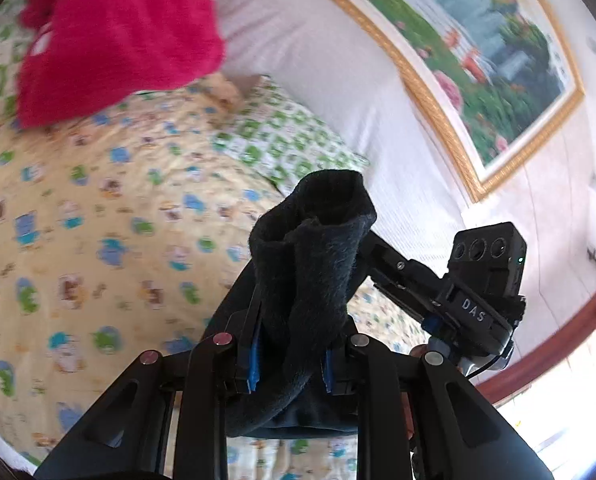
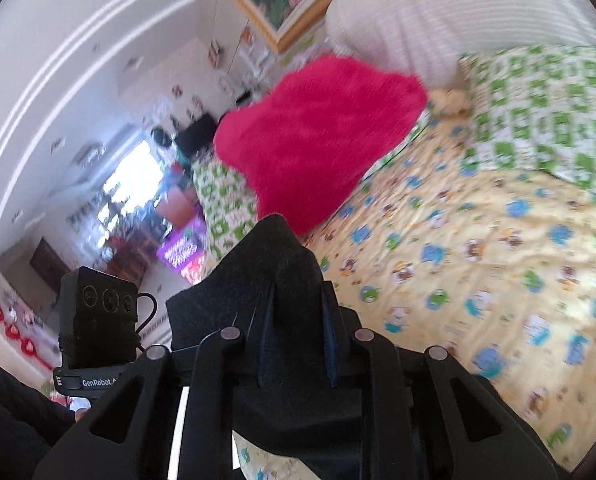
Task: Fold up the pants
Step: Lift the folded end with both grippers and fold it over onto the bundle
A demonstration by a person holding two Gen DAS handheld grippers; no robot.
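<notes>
The dark navy fleece pants (image 1: 309, 268) are bunched between the fingers of my left gripper (image 1: 294, 364), which is shut on them and holds them above the bed. In the right wrist view another part of the pants (image 2: 274, 280) is clamped in my right gripper (image 2: 298, 356), also shut on the cloth and lifted off the bed. The fabric drapes over both sets of fingers and hides the fingertips. The other gripper's body shows at the right of the left wrist view (image 1: 485, 292) and at the left of the right wrist view (image 2: 98, 320).
A yellow cartoon-print bedsheet (image 1: 98, 220) covers the bed (image 2: 477, 260). A fluffy pink cushion (image 1: 118, 36) (image 2: 317, 136) lies near green-patterned pillows (image 1: 282, 140) (image 2: 537, 112). A white headboard (image 1: 317, 60) and a gold-framed picture (image 1: 477, 52) stand behind.
</notes>
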